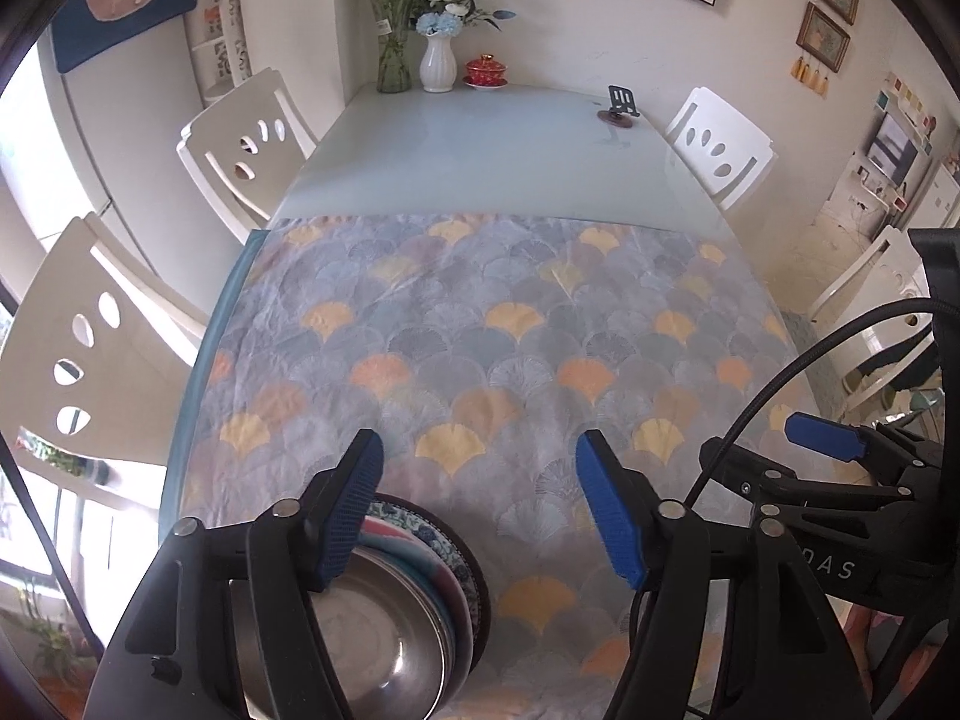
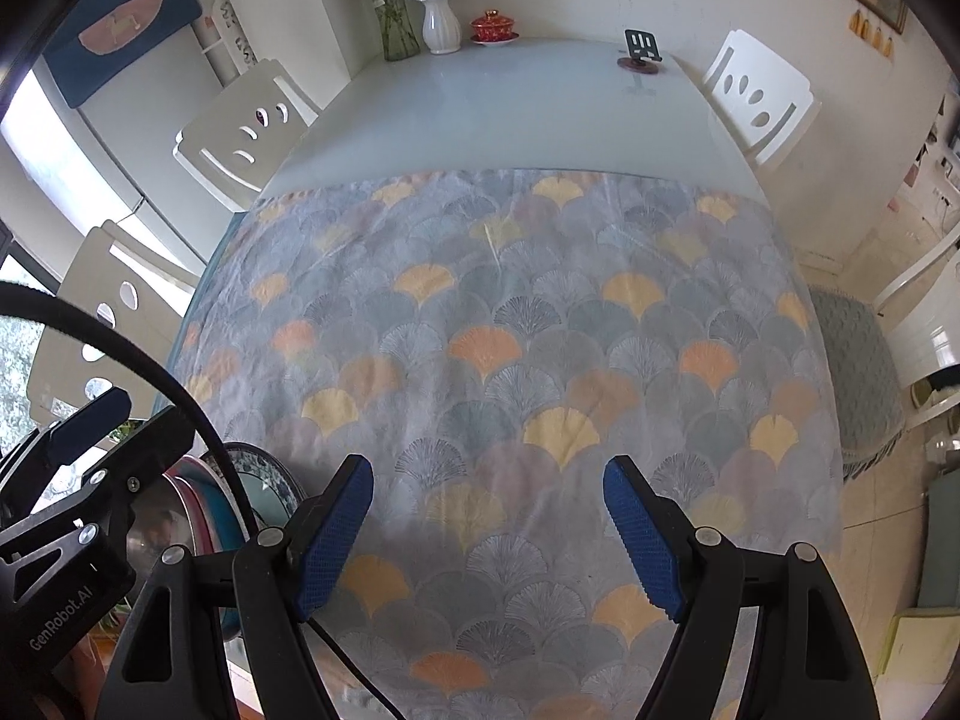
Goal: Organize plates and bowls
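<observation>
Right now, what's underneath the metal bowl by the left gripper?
The metal bowl sits on stacked plates: a pink-and-teal one, then a blue-patterned plate. Only their rims show; anything lower is covered.

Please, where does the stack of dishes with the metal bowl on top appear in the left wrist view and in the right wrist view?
Left wrist view: the stack of dishes lies at the bottom, left of centre, partly under the left finger of the left tongs.
Right wrist view: the stack shows at the lower left edge, behind the left tongs and a cable.
Shared landmark: the white vase at the table's far end.
</observation>
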The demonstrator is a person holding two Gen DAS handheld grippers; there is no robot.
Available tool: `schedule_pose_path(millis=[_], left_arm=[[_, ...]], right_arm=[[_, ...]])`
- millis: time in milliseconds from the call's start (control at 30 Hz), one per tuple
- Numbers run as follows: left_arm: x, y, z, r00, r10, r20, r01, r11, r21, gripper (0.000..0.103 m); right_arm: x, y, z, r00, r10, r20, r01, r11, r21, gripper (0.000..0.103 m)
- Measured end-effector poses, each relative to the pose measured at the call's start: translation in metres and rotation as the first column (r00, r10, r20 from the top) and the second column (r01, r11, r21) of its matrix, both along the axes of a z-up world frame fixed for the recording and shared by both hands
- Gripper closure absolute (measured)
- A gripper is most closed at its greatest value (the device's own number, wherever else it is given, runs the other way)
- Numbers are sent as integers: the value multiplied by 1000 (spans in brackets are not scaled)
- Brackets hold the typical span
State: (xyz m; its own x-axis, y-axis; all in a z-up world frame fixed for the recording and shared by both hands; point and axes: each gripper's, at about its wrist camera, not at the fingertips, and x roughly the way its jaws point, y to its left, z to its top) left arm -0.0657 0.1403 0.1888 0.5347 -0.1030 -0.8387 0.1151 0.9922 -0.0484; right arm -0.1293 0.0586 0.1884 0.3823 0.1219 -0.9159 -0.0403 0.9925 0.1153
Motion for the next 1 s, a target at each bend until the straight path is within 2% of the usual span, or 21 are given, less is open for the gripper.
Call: schedule_pose_path(millis=[300,600,700,733,833,1000], left_arm=[[-3,14,-12,996,45,-73,-46,999,-8,34],[-7,34,-6,993,102,-60,-101,995,21,34],[-9,44,-1,989,145,-13,-144,987,72,33],[-10,47,0,988,154,0,-153,984,92,29],[-10,59,2,984,176,6,-175,976,132,28],[-13,76,1,986,168,-8,-166,979,118,28]], right_arm=[[-4,12,-8,999,42,-19,-42,999,24,26],[-4,29,-16,997,68,-42,-65,996,61,26],[-2,35,-15,997,66,-39,-63,996,67,26],[-2,36,-15,997,66,-39,-63,996,69,26],[-1,42,-15,997,64,-41,-61,995,78,26],[-2,57,-16,997,61,-46,-56,994,88,26]])
